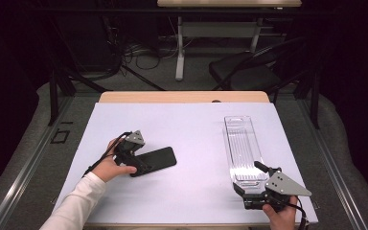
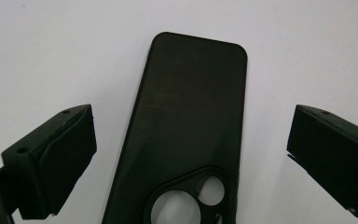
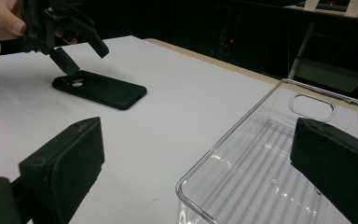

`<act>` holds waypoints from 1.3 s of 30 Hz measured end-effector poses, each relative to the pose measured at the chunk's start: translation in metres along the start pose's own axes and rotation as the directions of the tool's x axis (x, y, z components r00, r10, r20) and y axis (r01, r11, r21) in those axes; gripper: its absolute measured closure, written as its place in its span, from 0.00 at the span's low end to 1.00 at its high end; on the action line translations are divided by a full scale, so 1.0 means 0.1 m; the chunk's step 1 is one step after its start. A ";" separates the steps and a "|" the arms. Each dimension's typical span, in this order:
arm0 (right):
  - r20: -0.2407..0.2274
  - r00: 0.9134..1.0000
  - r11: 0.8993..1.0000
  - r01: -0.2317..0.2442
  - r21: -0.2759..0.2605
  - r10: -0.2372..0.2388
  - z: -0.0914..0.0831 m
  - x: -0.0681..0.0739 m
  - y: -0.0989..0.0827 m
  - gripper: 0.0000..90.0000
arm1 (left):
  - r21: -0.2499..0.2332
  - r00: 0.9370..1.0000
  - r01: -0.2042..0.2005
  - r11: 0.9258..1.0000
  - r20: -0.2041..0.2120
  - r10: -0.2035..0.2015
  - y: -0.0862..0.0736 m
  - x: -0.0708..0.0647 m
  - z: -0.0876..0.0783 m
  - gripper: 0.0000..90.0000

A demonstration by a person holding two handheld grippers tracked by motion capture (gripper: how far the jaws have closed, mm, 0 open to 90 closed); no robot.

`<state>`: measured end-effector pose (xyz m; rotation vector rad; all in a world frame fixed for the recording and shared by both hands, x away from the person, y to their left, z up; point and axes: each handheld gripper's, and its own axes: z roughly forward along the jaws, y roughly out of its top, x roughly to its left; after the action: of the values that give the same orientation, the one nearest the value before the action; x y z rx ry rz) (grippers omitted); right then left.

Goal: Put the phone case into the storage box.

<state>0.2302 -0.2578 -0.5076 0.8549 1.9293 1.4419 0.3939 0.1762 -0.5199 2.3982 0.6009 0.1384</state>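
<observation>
The left gripper (image 1: 141, 162) is hovering over the camera-cutout end of a black phone case (image 1: 155, 160), its jaws standing wide apart with the case lying between them; in the left gripper view the case (image 2: 186, 130) is running up the middle and neither jaw is touching it, a strip of bare surface showing on each side. The case is lying flat, back upward, on the left half of the white desk (image 1: 191, 143), well apart from the clear plastic tray (image 1: 243, 148) on the right half. The person's left hand (image 1: 110, 166) is gripping the tool from behind, the white-sleeved forearm coming in from the bottom left and the gripper tilting down toward the case. The right gripper (image 1: 249, 184) is sitting low at the near end of the tray, its jaws also spread wide; in the right gripper view the tray's near corner (image 3: 261, 168) is lying between the two jaws, but whether either jaw is touching the rim cannot be told. The right hand (image 1: 280, 214) is holding that gripper at the desk's near edge, pointing it away from the person along the tray's length. In that same view the left gripper (image 3: 70, 46) is poised just above the case (image 3: 100, 88).
</observation>
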 end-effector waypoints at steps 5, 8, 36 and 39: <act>0.000 1.000 1.000 0.000 0.001 0.000 0.00 0.00 0.00 0.03 | 0.028 1.000 -0.004 1.000 0.004 0.004 0.00 0.00 0.09 0.04; -0.001 1.000 1.000 0.000 0.001 0.000 0.00 0.00 0.00 0.03 | 0.054 1.000 -0.012 0.998 -0.003 0.012 -0.01 0.01 0.15 0.05; -0.004 1.000 1.000 0.002 0.004 -0.002 0.00 0.00 -0.01 0.03 | 0.120 1.000 -0.028 0.992 -0.005 0.028 -0.05 0.04 0.38 0.07; -0.004 1.000 1.000 0.002 0.004 -0.002 0.00 0.00 -0.01 0.03 | 0.119 1.000 -0.027 0.992 -0.001 0.027 -0.06 0.05 0.38 0.07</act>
<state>0.2307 -0.2581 -0.5085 0.8527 1.9362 1.4404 0.4056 0.1605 -0.5535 2.5228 0.5928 0.1198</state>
